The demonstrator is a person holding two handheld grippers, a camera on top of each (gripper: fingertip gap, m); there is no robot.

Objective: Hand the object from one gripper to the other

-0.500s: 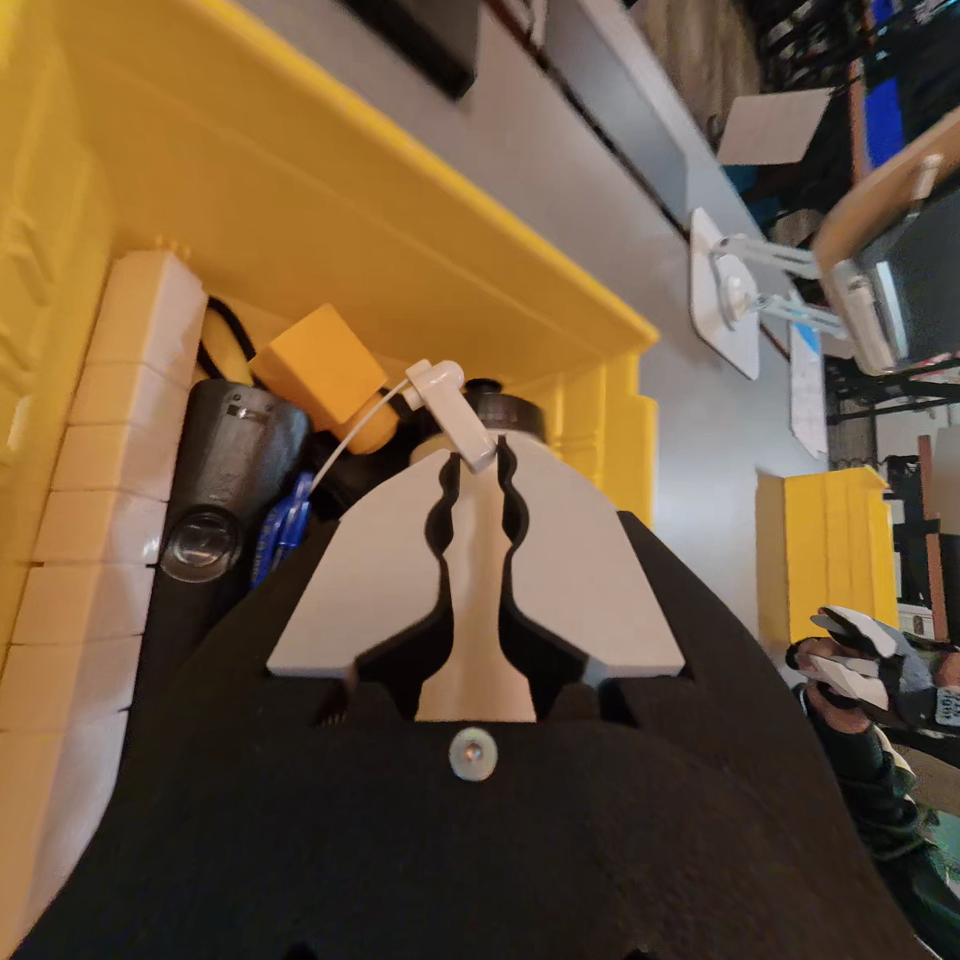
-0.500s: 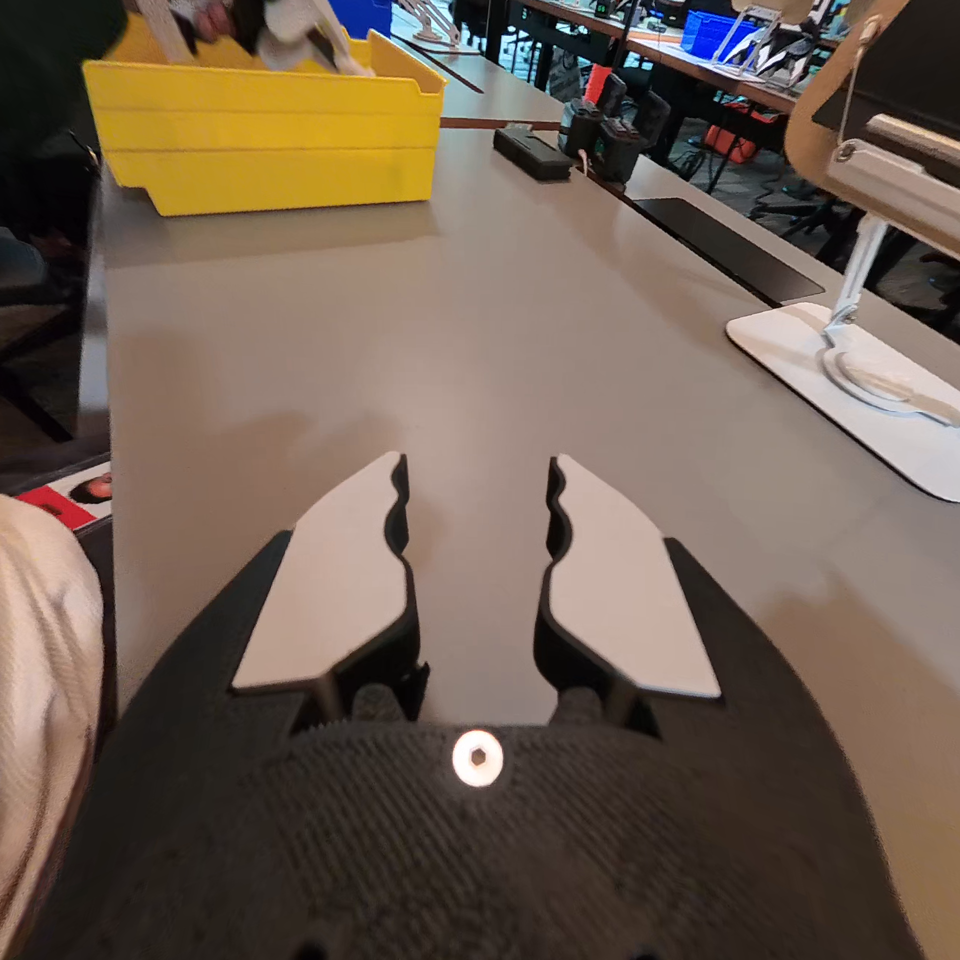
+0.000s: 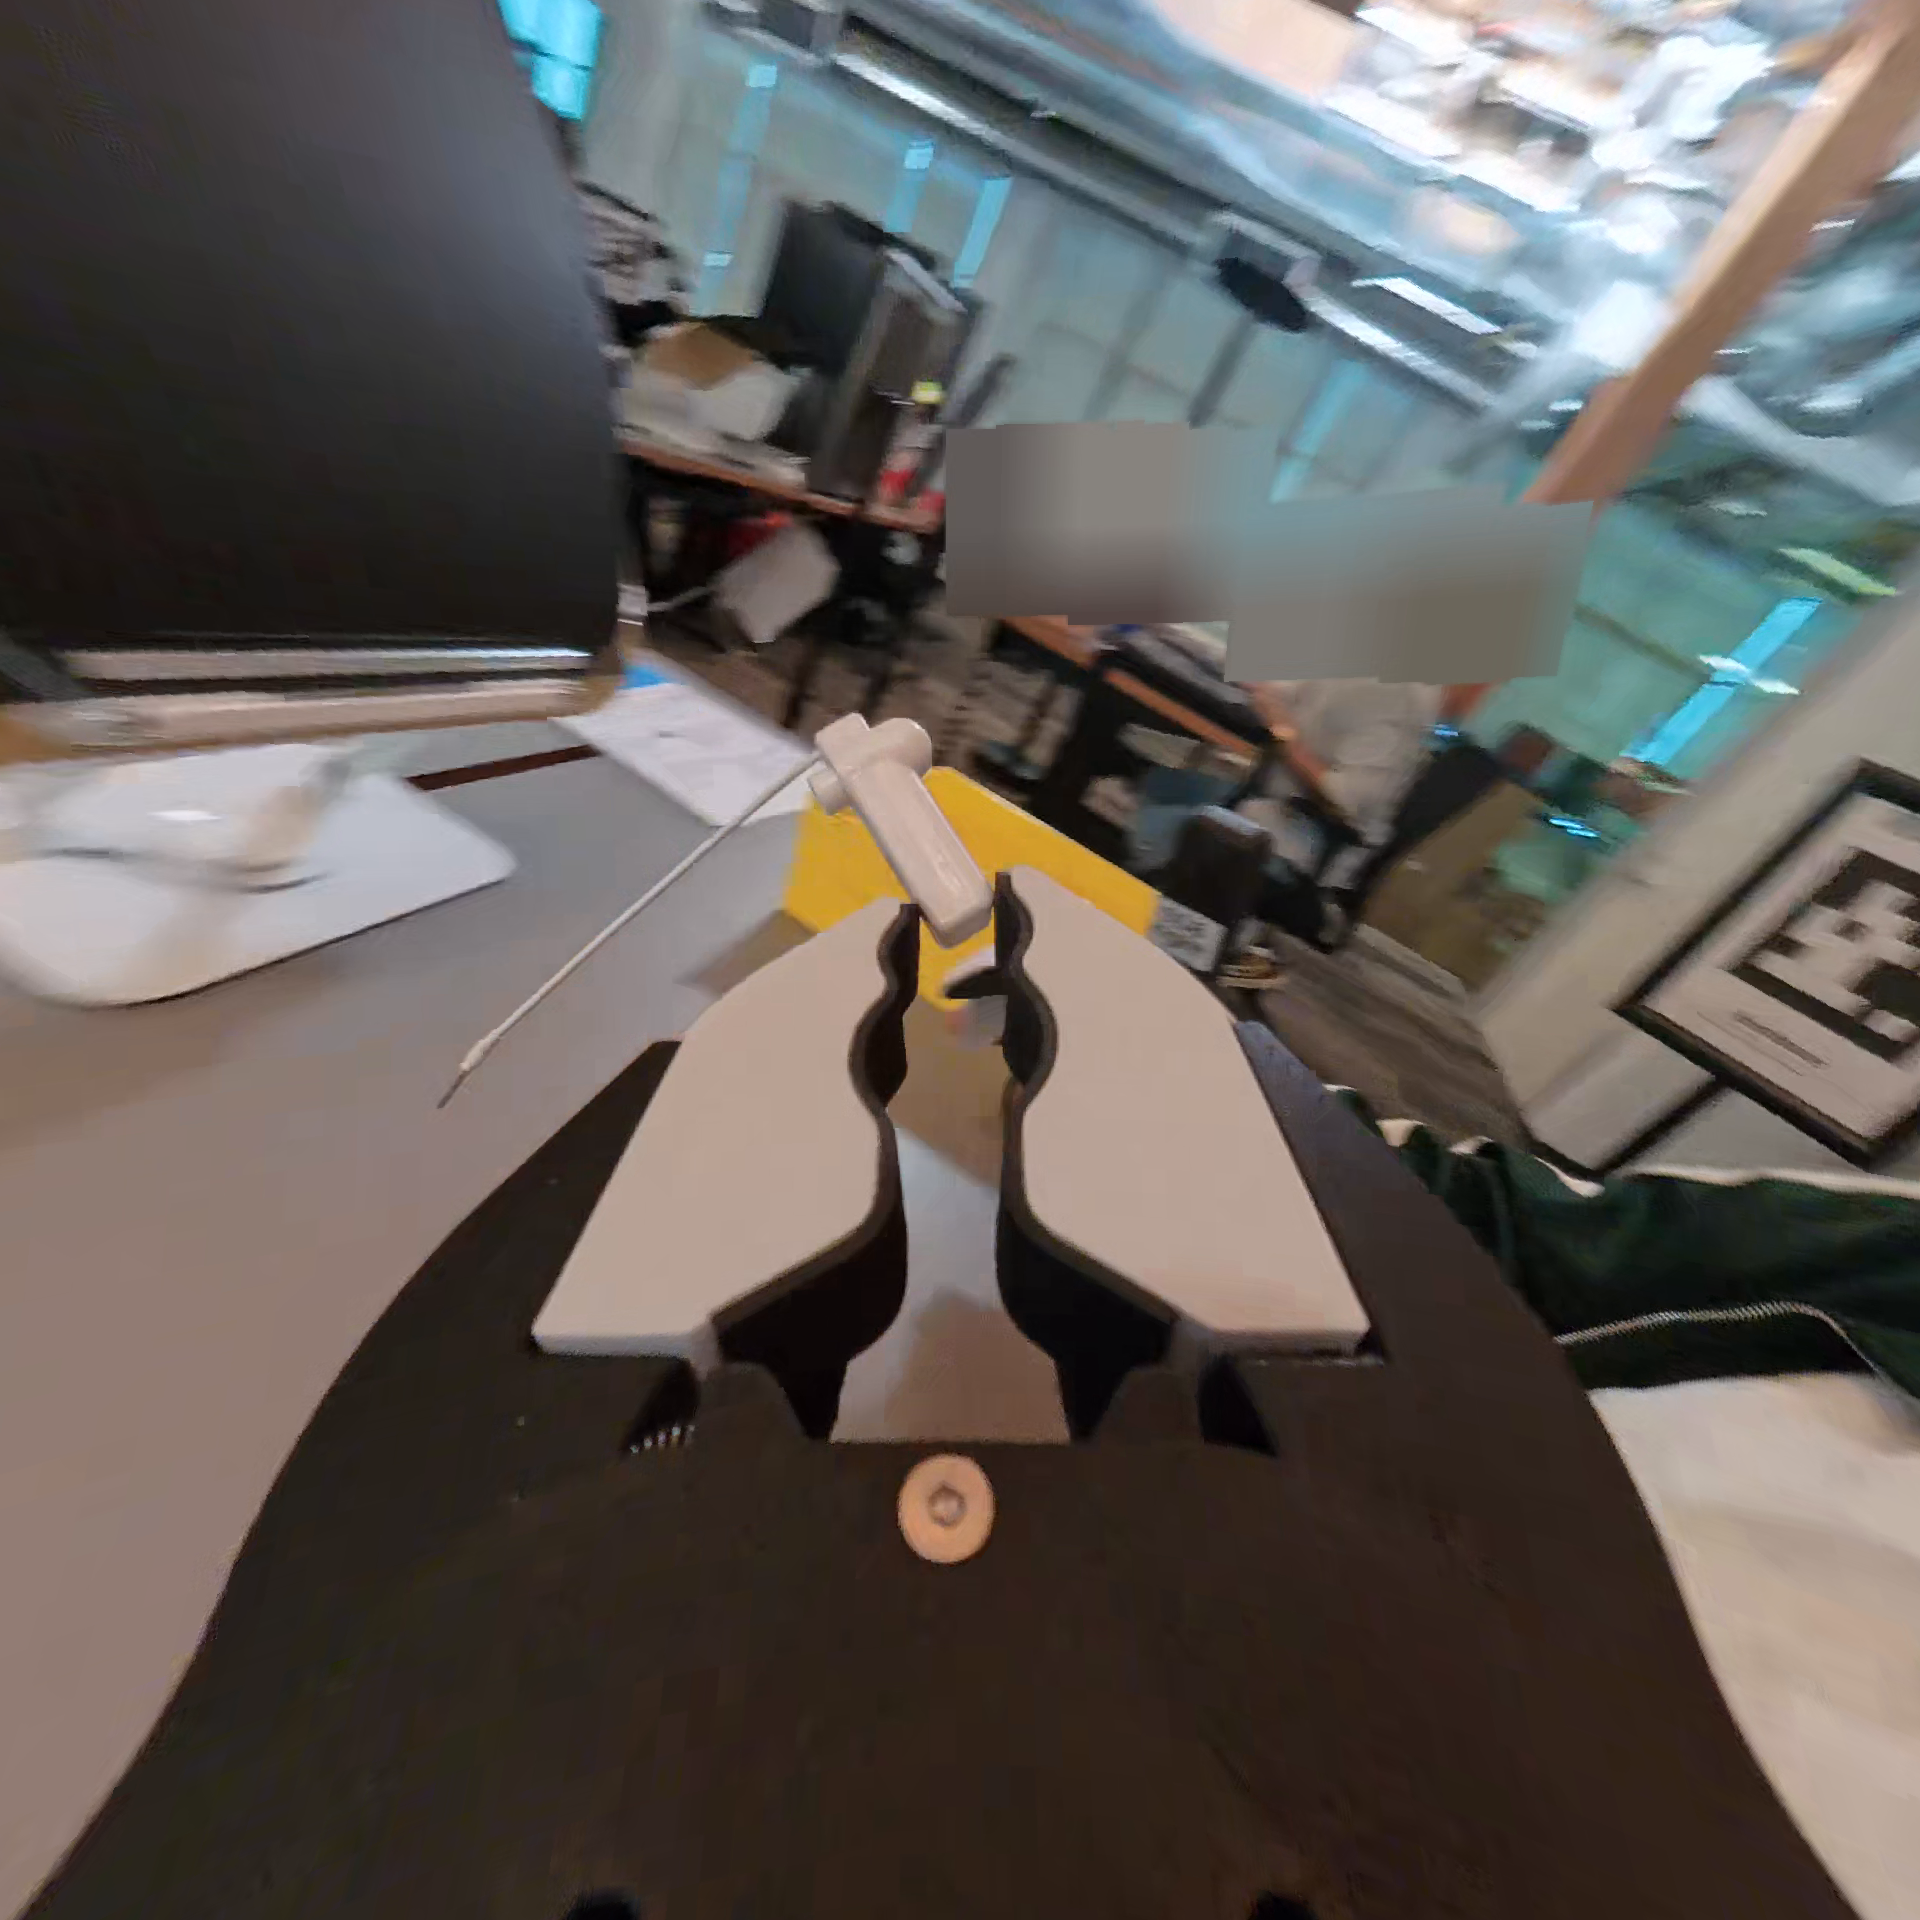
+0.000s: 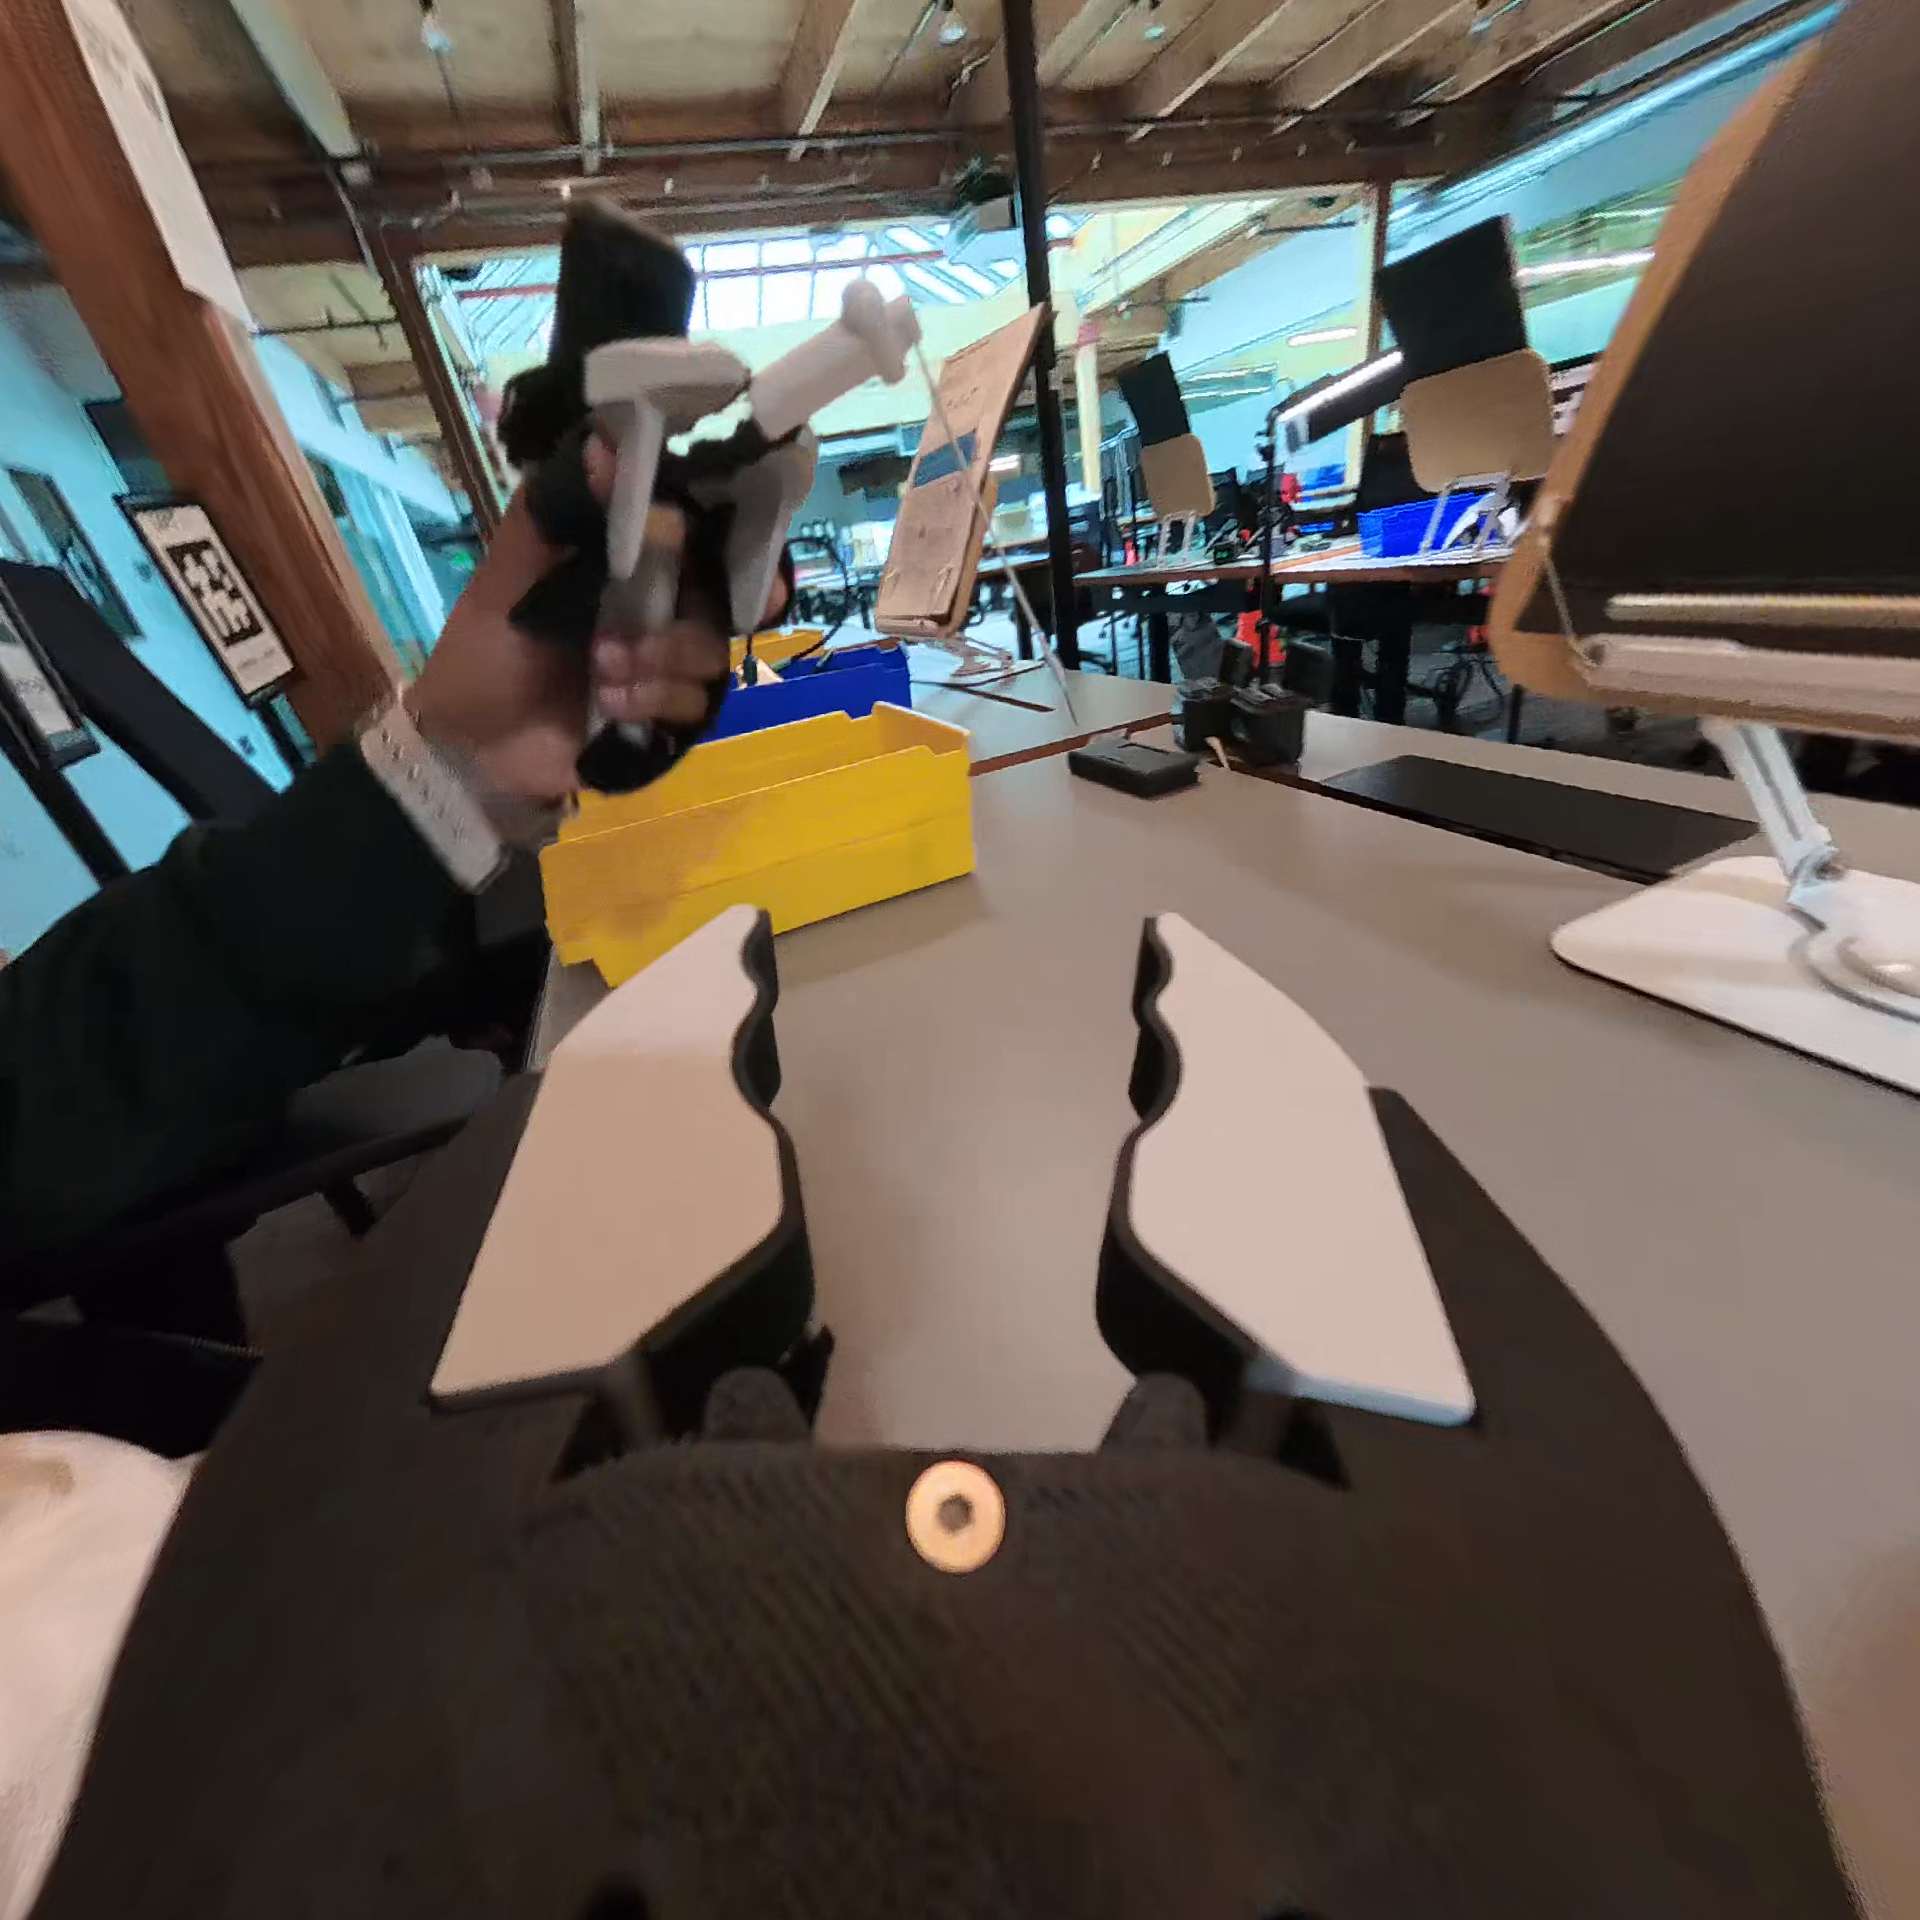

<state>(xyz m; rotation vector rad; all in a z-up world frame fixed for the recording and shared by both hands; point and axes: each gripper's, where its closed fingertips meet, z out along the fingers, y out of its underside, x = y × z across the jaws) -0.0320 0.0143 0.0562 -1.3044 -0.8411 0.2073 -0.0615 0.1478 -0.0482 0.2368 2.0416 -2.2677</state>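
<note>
White plastic tag [image 3: 902, 821] with a thin trailing cord sits clamped in the left gripper [image 3: 956, 914] above the grey table [image 4: 1299, 1039], while the right gripper [image 4: 956, 966] holds its fingers apart, empty.

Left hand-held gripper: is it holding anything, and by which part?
Yes. The left hand-held gripper pinches a white tag by its body's lower end; the head and thin pin stick out free.

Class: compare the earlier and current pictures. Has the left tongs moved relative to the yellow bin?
Yes. The left tongs, shut on the white tag, has risen out of the yellow bin.
</note>
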